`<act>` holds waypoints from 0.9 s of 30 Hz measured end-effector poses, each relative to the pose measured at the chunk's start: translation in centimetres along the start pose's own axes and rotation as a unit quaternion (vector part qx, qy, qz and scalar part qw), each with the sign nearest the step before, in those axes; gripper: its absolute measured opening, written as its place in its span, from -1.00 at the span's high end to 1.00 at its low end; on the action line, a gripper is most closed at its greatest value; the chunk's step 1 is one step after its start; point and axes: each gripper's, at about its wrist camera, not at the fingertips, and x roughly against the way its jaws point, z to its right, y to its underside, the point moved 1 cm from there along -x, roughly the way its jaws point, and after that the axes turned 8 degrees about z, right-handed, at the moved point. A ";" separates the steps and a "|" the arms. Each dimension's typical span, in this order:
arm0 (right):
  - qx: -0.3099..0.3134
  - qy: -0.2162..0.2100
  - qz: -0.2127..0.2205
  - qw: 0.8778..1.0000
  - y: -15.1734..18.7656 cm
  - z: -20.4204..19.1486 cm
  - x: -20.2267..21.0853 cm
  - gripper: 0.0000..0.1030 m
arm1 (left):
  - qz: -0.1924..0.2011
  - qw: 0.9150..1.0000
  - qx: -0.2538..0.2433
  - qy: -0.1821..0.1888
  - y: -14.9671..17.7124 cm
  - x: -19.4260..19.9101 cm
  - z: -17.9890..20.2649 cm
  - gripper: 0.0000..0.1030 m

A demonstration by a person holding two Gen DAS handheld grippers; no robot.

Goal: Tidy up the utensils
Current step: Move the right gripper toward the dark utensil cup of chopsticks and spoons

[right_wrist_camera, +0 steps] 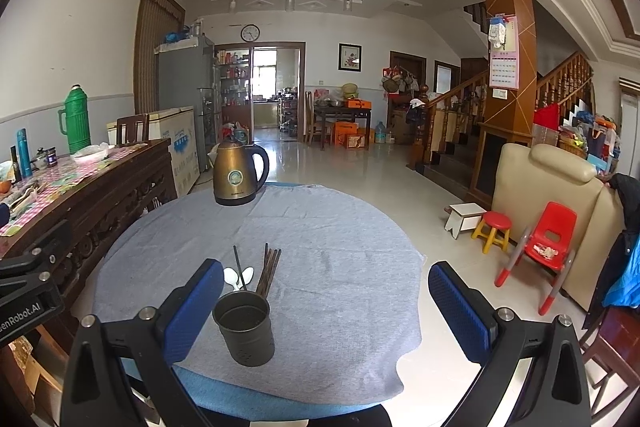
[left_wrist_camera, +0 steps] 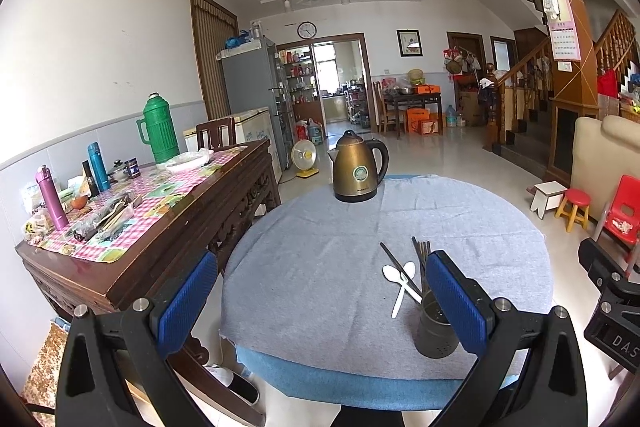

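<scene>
A dark metal utensil cup (right_wrist_camera: 245, 331) stands empty and upright near the front edge of a round table with a grey cloth (right_wrist_camera: 320, 235). Just behind the cup lie two white spoons (right_wrist_camera: 239, 277), one black chopstick (right_wrist_camera: 239, 263) and a bundle of brown chopsticks (right_wrist_camera: 269, 269). In the left wrist view the cup (left_wrist_camera: 435, 329), spoons (left_wrist_camera: 400, 283) and brown chopsticks (left_wrist_camera: 421, 259) sit beside my right finger. My left gripper (left_wrist_camera: 320, 301) is open and holds nothing. My right gripper (right_wrist_camera: 326, 301) is open too, the cup just inside its left finger.
A bronze electric kettle (right_wrist_camera: 236, 173) stands at the table's far edge. A dark wooden sideboard (left_wrist_camera: 168, 223) with flasks and a green thermos (left_wrist_camera: 160, 129) runs along the left. Right of the table are a red child's chair (right_wrist_camera: 546, 247), small stools and a beige sofa (right_wrist_camera: 548, 195).
</scene>
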 end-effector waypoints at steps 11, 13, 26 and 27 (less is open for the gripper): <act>0.004 -0.001 -0.003 1.000 0.1 -0.3 -0.1 -1.00 | -0.016 1.000 0.010 0.012 0.5 -0.8 -0.2 -1.00; 0.005 -0.001 -0.005 1.000 0.1 -0.4 -0.3 -1.00 | -0.020 1.000 0.012 0.013 0.7 -1.0 -0.3 -1.00; 0.020 -0.018 -0.037 0.999 0.9 -0.6 -3.9 -1.00 | -0.081 0.995 0.049 0.033 2.3 -7.2 -0.9 -1.00; 0.017 -0.023 -0.041 0.999 0.8 -0.4 -4.6 -1.00 | -0.092 0.994 0.051 0.034 2.6 -8.2 -1.1 -1.00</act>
